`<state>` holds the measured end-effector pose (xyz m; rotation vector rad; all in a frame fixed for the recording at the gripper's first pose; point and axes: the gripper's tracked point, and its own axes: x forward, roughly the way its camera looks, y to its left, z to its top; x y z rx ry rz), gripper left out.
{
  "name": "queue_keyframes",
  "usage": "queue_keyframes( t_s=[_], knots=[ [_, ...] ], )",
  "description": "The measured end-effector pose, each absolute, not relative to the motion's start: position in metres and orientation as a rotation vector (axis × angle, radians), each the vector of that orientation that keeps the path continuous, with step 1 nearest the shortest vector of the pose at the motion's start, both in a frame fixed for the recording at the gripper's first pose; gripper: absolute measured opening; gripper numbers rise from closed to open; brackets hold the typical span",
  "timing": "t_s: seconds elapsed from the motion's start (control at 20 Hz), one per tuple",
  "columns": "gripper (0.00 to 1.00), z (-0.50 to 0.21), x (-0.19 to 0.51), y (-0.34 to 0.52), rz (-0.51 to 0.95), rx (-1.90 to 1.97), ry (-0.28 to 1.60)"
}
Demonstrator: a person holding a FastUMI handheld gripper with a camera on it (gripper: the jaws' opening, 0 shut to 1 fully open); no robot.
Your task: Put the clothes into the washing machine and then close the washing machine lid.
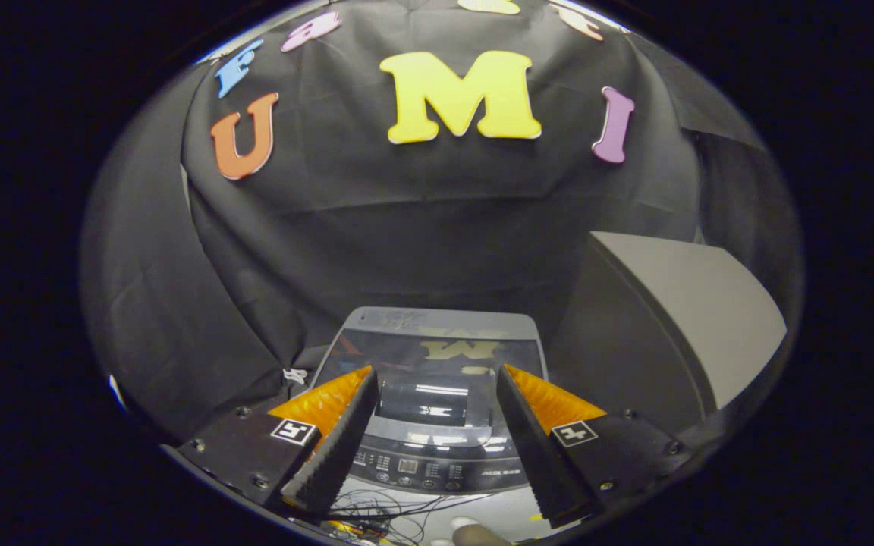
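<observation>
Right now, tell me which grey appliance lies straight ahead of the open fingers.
The washing machine with the dark glossy lid, seen between the open gripper fingers. The plain grey box stands beside it.

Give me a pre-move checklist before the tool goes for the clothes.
1. Tool open: ok, fingers spread apart.
2. Tool empty: ok, nothing held between the fingers.
3. Washing machine located: ok, just ahead, seen between the fingers.
4. Washing machine lid open for loading: not ok, it looks shut flat.
5. Clothes located: cannot tell.
6. Grey box beside the machine clear of the path: cannot tell.
</observation>
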<state>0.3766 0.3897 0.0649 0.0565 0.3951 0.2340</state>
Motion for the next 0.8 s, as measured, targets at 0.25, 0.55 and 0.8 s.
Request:
queue_keyframes(
  t_s=[0.25, 0.55, 0.8],
  knots=[
    [0.98, 0.076, 0.306, 0.314, 0.28, 0.056, 0.287],
    [0.98, 0.092, 0.217, 0.213, 0.254, 0.056, 0.163],
    [0.99, 0.076, 0.139, 0.149, 0.222, 0.03, 0.134]
  ],
)
